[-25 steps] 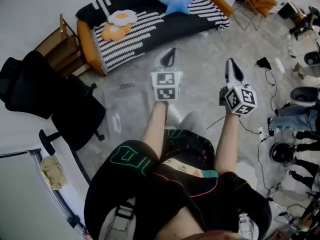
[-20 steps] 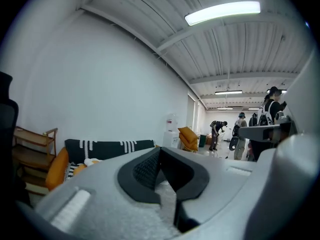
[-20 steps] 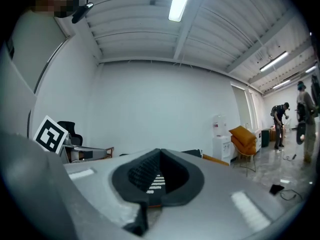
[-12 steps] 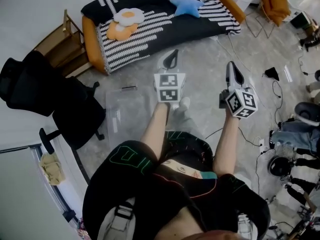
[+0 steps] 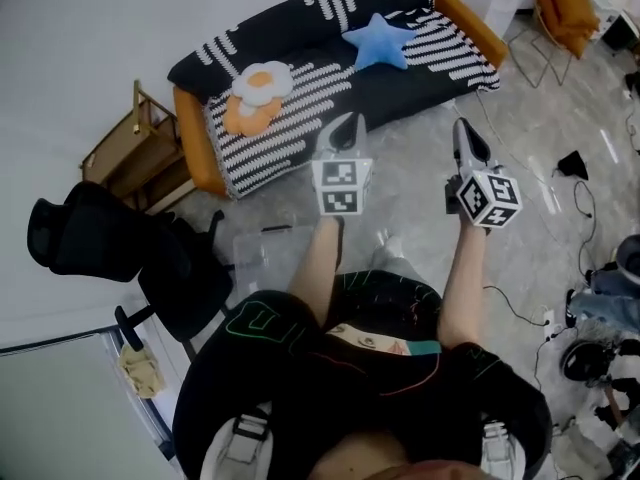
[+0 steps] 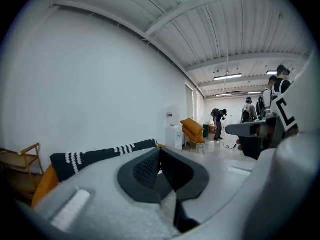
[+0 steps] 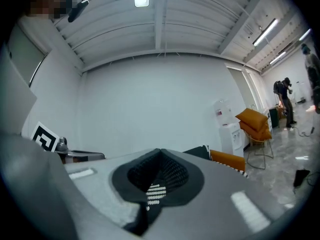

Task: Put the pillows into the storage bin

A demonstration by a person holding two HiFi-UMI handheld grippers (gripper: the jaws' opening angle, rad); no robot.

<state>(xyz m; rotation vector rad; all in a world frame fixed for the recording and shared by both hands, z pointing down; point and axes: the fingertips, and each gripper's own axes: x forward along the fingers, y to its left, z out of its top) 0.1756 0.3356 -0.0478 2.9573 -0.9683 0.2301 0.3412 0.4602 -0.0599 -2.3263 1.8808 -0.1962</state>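
The left gripper (image 5: 346, 125) is clenched with nothing in it; in the left gripper view its jaws (image 6: 159, 153) meet tip to tip with no gap. The right gripper (image 5: 463, 130) is likewise clenched and empty, its jaws (image 7: 160, 155) pressed together. Both are held out in front of the person, side by side and apart, over the grey floor (image 5: 420, 168) and pointing toward the sofa (image 5: 330, 78).

A blue star pillow (image 5: 379, 42) lies on the sofa's seat toward its right end, close to the backrest. A fried-egg pillow (image 5: 262, 81) lies toward the left end, resting on an orange pillow (image 5: 240, 118) near the front edge of the seat.

The clear storage bin (image 5: 255, 251) stands on the floor, well apart from the sofa, just left of the person's left arm and beside a black office chair (image 5: 110, 248). It is partly hidden and hard to make out. A wooden rack (image 5: 140, 158) stands against the wall by the sofa's left end.
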